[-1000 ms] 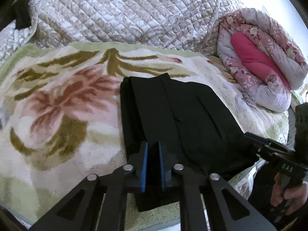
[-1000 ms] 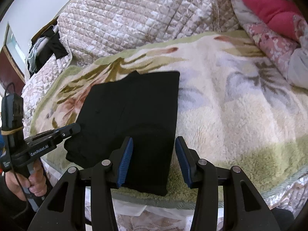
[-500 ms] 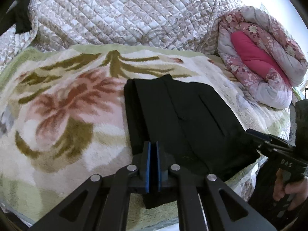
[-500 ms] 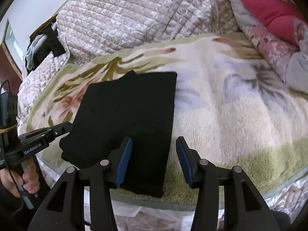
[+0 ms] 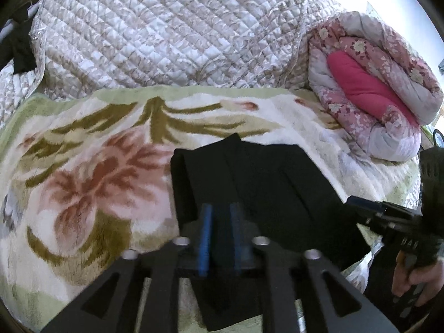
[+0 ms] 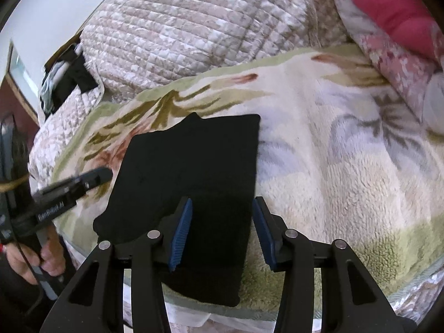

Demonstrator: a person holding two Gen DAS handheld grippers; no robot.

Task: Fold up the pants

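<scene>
Left wrist view: one pair of black pants (image 5: 258, 183), folded, lies on the floral fleece blanket (image 5: 91, 177) covering the bed. The left tool (image 5: 220, 236) sits low over the near edge of the pants, its two blue pads a narrow gap apart; whether cloth is pinched cannot be told. One rolled pink quilt (image 5: 371, 105) lies far right. Right wrist view: the right tool (image 6: 222, 231) stands wide open, gripping nothing, its two pads straddling the pants' near right portion.
</scene>
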